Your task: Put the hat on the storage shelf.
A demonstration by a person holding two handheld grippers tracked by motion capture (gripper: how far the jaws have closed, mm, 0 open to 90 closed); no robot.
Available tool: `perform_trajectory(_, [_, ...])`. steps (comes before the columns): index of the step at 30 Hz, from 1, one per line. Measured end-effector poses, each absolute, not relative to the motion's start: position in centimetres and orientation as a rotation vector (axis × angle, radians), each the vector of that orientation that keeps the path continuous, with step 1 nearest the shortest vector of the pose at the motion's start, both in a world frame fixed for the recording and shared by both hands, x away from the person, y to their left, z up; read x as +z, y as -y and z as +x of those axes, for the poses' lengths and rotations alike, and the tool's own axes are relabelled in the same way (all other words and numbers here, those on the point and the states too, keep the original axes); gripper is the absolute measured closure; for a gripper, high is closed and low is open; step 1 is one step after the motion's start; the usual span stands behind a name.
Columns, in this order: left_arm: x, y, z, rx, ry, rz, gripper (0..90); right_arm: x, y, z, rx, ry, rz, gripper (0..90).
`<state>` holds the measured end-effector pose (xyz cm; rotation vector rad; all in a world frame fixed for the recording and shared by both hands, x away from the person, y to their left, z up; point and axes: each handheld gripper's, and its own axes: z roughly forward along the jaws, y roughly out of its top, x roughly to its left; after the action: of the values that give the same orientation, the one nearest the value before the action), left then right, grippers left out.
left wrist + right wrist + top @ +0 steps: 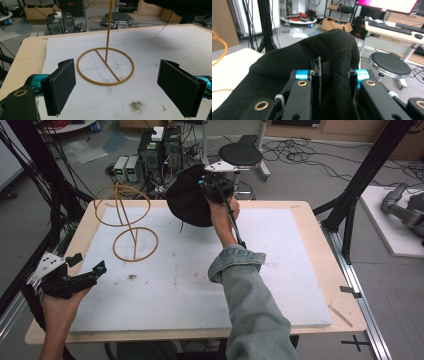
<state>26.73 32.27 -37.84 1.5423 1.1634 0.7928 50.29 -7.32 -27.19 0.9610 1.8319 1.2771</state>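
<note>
A black cloth (187, 200) is held clamped in the right tongs (212, 187) above the worktop's (310, 220) far edge, just right of the wire stand (131, 220). The left tongs (87, 272) are spread apart, nothing between them, near the stand's base ring, with bare white mat (190, 290) beside.

Matt black knitted cloth (287, 65); thin golden wire stand (106, 63); rough, stained white foam board (200, 280); smooth pale wooden table (340, 265); faded denim sleeve (255, 310).
</note>
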Motion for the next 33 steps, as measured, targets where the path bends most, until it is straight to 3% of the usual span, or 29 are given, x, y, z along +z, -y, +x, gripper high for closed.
perform_trajectory(16, [-37.7, -32.2, 26.6, 0.797, -1.154, 1.541, 15.9, -21.8, 9.0, 48.4, 1.382, -1.685, 0.923, 74.9])
perform_trajectory(33, [-37.3, -32.6, 26.4, 0.809, -1.152, 1.529, 15.9, -18.5, 6.1, 47.4, 1.584, -1.692, 0.929, 74.5])
